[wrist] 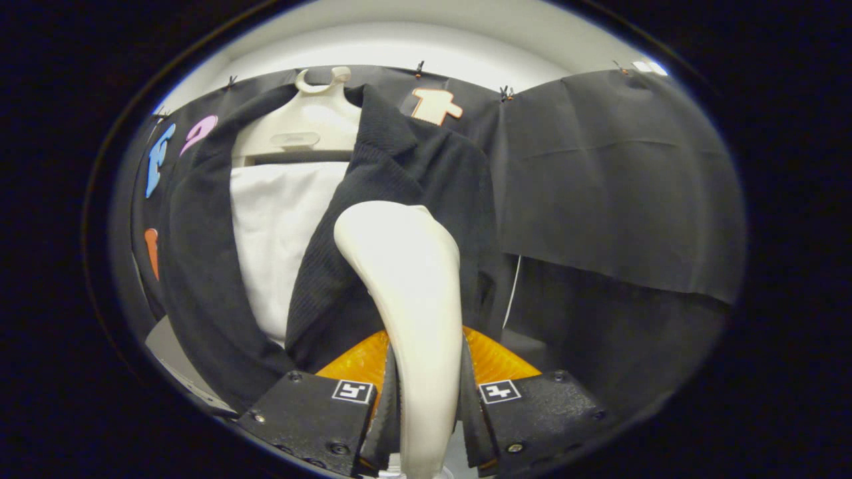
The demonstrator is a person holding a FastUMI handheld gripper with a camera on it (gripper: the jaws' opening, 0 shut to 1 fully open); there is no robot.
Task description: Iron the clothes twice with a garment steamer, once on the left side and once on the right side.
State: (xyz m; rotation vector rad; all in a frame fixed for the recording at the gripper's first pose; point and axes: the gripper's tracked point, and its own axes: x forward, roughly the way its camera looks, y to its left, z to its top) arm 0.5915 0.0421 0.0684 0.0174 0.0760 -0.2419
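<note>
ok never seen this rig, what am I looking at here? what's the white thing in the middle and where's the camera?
There is no robot arm here: a person carries a handheld two-finger gripper, and the camera rides on it, looking forward along the fingers. That is why the fingers show at the bottom, and the fisheye lens bends everything round.

The white thing is a garment steamer. Its handle sits between the two fingers, which press on it from both sides, so the gripper is shut on it. Its head points up and away, toward the clothes.

Beyond it hangs a dark jacket on a pale hanger, open at the front over a white shirt. The steamer head is in front of the jacket's right-hand front panel; I cannot tell whether it touches. Black cloth behind is the booth wall.
</note>
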